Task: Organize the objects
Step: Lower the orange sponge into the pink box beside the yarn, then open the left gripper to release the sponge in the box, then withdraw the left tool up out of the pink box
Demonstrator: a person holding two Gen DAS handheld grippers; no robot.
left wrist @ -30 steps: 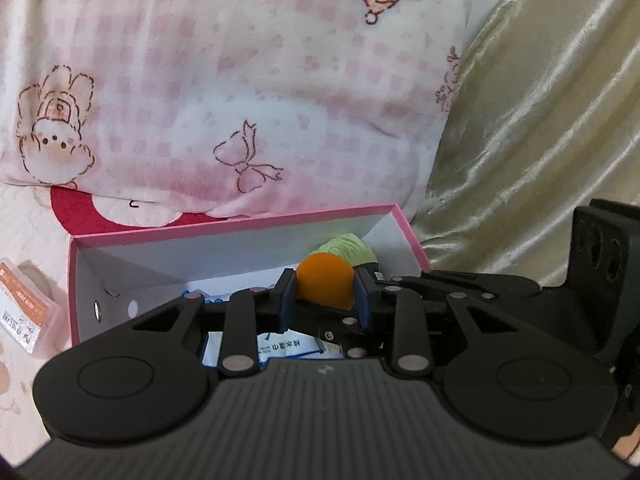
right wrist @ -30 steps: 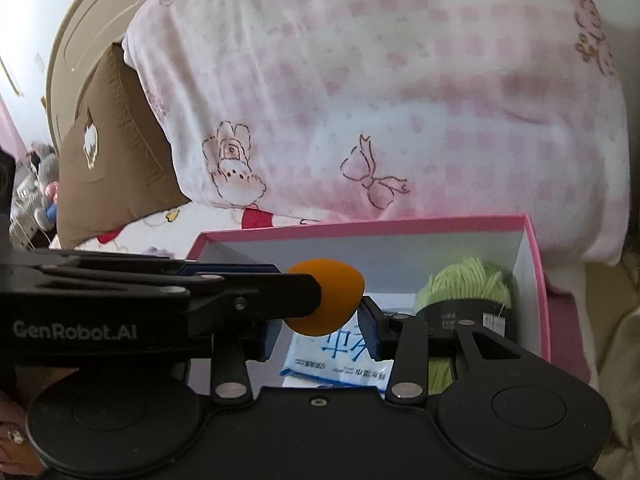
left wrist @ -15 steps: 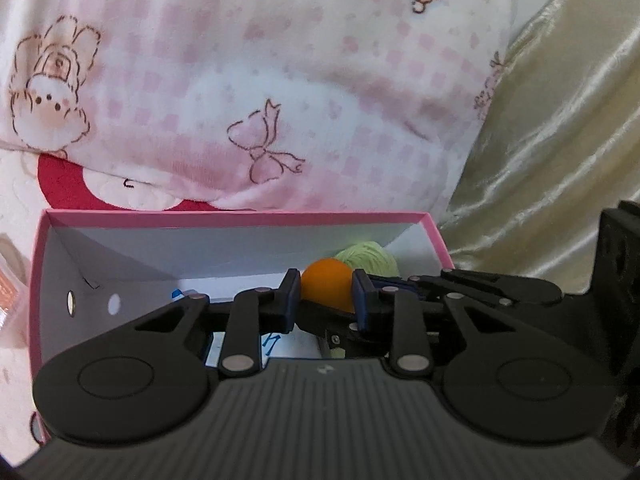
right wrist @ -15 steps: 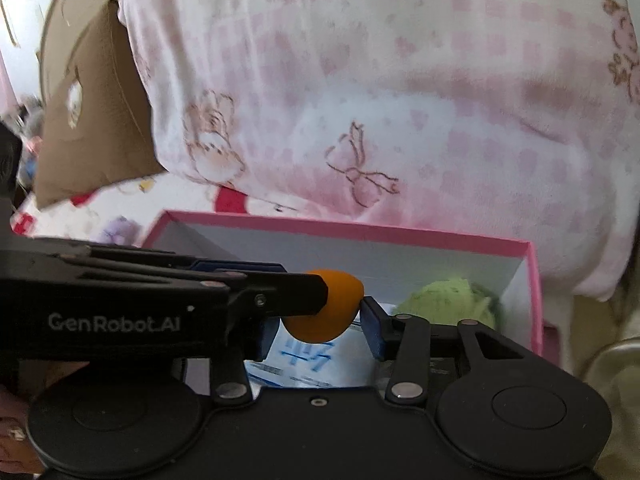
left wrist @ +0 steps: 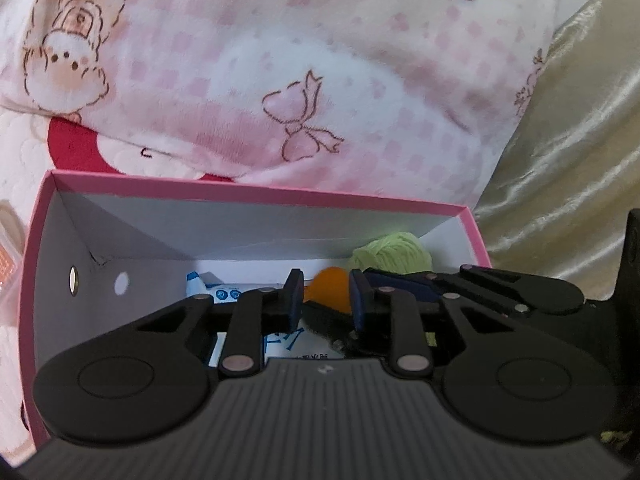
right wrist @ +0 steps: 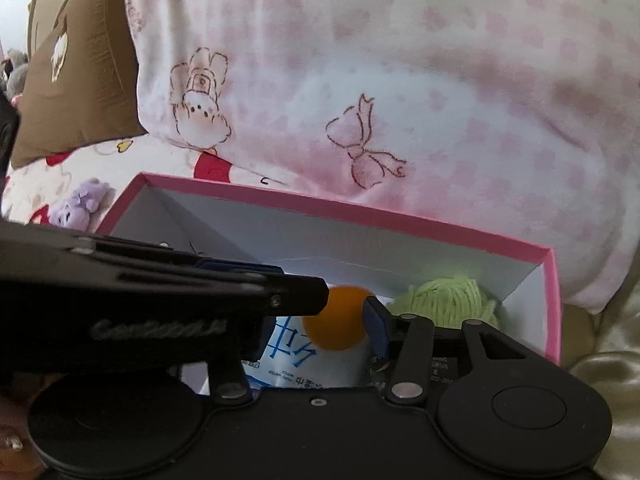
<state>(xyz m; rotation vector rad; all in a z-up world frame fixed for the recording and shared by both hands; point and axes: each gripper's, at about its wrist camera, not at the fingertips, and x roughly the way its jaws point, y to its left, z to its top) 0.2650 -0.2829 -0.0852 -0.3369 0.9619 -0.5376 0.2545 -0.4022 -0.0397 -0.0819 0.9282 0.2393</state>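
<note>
Both tools have been lowered into the box (left wrist: pixel 256 194). The ball (right wrist: pixel 338 320) is clamped by the left tool (left wrist: pixel 325 300), fully tightened, above the packet (right wrist: pixel 296 360) beside the yarn (right wrist: pixel 448 300). The right tool (right wrist: pixel 340 328), partly open, brackets it; contact cannot be told. Release is judged next.

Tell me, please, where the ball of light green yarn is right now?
The ball of light green yarn lies inside the pink cardboard box, in its far right corner, beside the orange ball.

Both grippers (left wrist: pixel 325 295) (right wrist: pixel 334 322) and orange sponge (right wrist: pixel 335 320) lower — now inside the pink box (right wrist: pixel 400 220), nearer the packet (right wrist: pixel 296 364).
</note>
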